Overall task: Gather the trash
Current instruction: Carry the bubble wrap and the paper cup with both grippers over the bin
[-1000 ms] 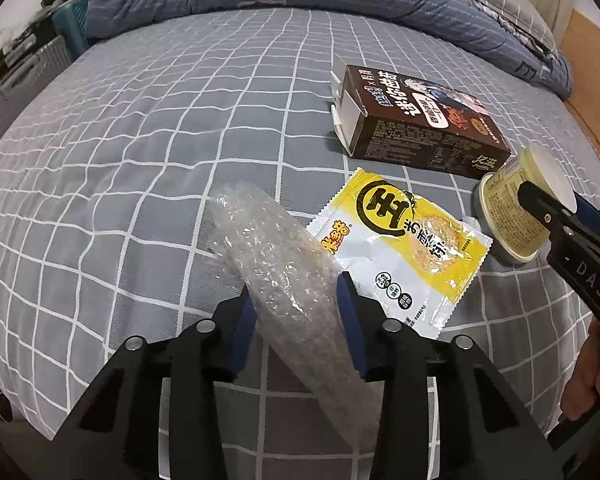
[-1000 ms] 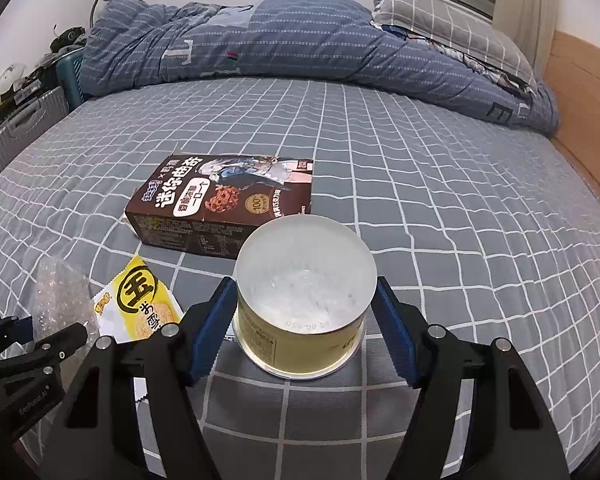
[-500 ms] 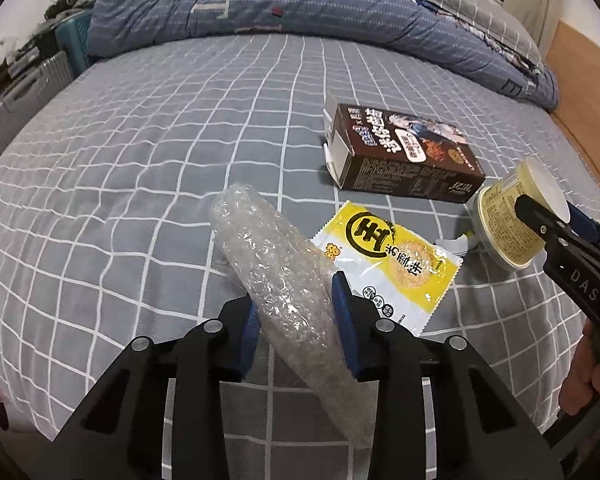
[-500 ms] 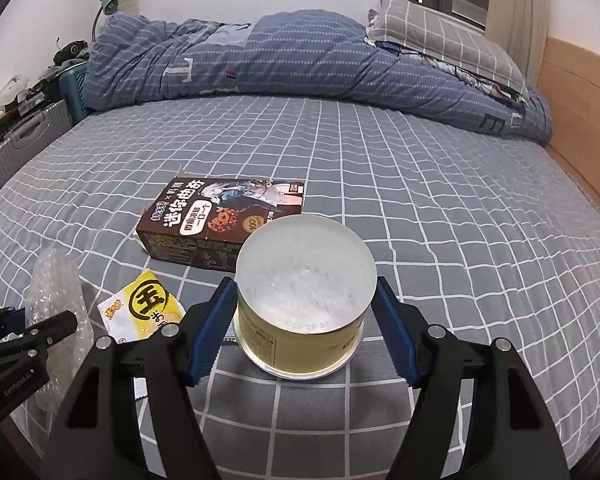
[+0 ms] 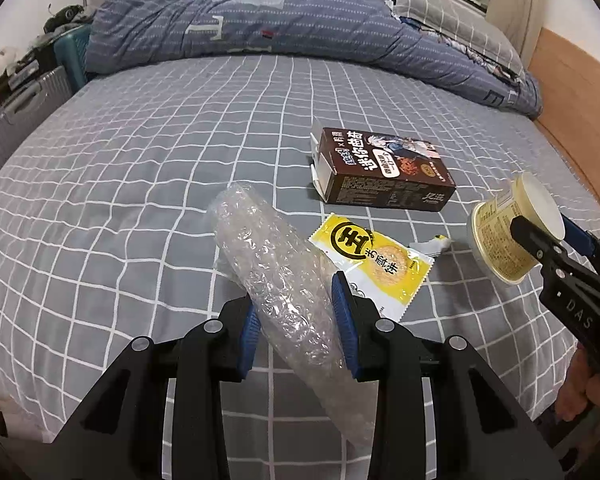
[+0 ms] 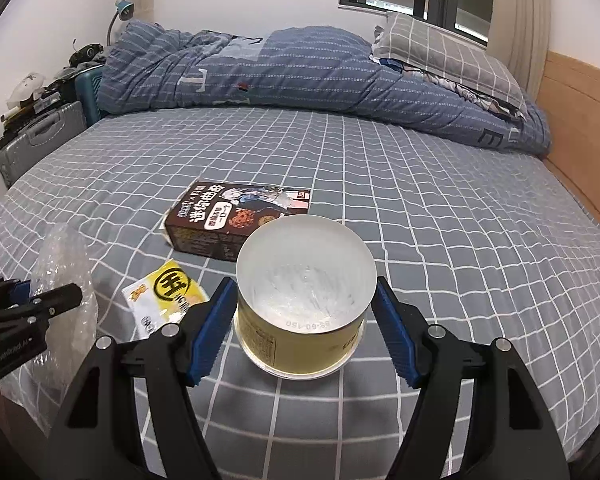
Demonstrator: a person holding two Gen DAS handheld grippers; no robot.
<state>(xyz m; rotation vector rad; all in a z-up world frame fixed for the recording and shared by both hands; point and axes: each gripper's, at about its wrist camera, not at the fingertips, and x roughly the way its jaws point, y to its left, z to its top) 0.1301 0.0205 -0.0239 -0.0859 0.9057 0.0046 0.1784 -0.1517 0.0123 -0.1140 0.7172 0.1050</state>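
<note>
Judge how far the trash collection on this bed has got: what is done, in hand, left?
Done: nothing visibly binned; no bin shows. In hand: left gripper clamps the bubble wrap; right gripper grips the yellow cup, both lifted. Left on the bed: brown box, yellow wrapper.

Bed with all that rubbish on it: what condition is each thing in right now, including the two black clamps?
Bubble wrap: crumpled, gripped, lifted.
Left gripper: shut on the bubble wrap.
Yellow cup: held with its base toward the right wrist camera.
Right gripper: shut on the yellow cup.
Brown box: lying flat, end flap open.
Yellow wrapper: flat on the bed.
</note>
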